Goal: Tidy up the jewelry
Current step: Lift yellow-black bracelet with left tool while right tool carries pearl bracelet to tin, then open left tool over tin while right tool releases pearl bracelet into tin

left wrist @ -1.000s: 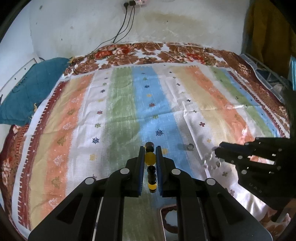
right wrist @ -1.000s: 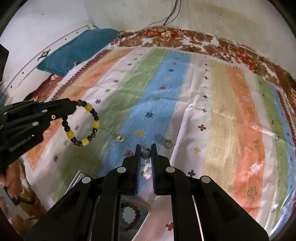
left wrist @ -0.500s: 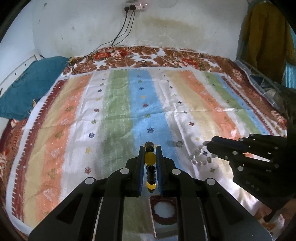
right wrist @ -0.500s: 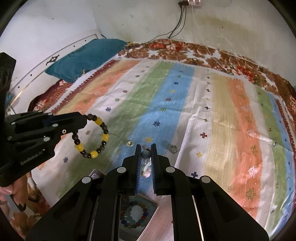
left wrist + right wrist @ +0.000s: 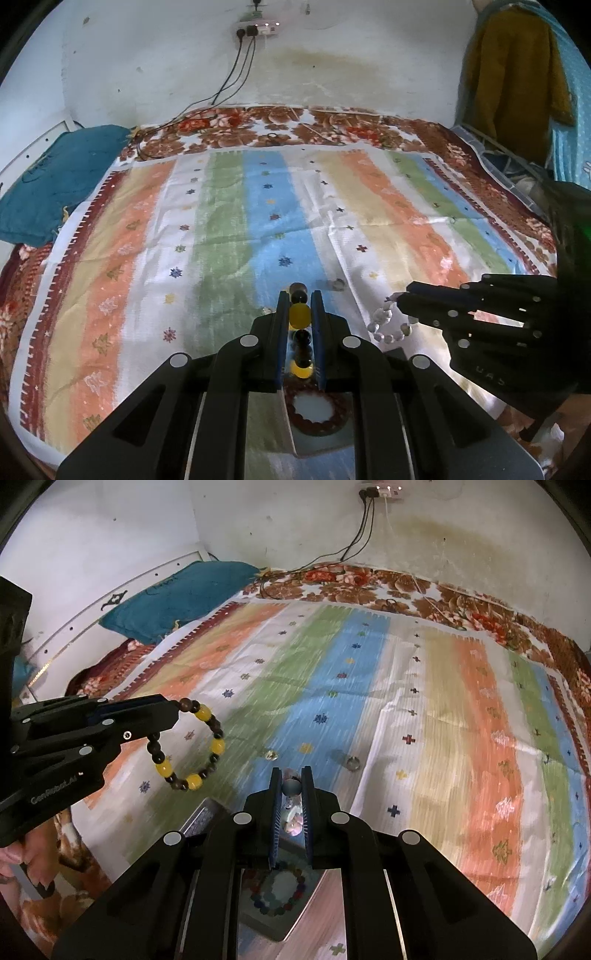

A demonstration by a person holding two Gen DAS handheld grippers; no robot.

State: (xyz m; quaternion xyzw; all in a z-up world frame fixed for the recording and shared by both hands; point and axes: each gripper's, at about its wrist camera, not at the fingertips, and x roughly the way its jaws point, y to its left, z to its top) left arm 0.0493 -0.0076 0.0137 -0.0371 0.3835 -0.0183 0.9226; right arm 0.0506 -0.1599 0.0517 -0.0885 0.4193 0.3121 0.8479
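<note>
At the left edge of the left wrist view, a teal cushion (image 5: 55,188) lies on the bed beside the striped cloth (image 5: 229,236), whose broad middle is open. At lower centre, the left gripper (image 5: 300,299) is closed on the amber-and-dark bead bracelet (image 5: 299,314), held above the cloth. Below it, a dark red bracelet (image 5: 317,411) rests in a tray (image 5: 295,439). A small ring (image 5: 337,283) lies on the cloth just right of the fingertips. At the right, the right gripper (image 5: 400,304) is clamped on a white bead bracelet (image 5: 388,323). A mustard garment (image 5: 517,74) hangs at the upper right.

In the right wrist view, the full loop of the amber-and-dark bead bracelet (image 5: 188,746) hangs from the left gripper (image 5: 173,710) at the left. At centre, the right gripper (image 5: 291,782) pinches the white bead bracelet (image 5: 291,801), seen edge-on. A multicoloured bracelet (image 5: 280,891) sits in a second tray (image 5: 258,919) below. Right of the fingertips lies the small ring (image 5: 352,762); the cloth's right half is unobstructed.
</note>
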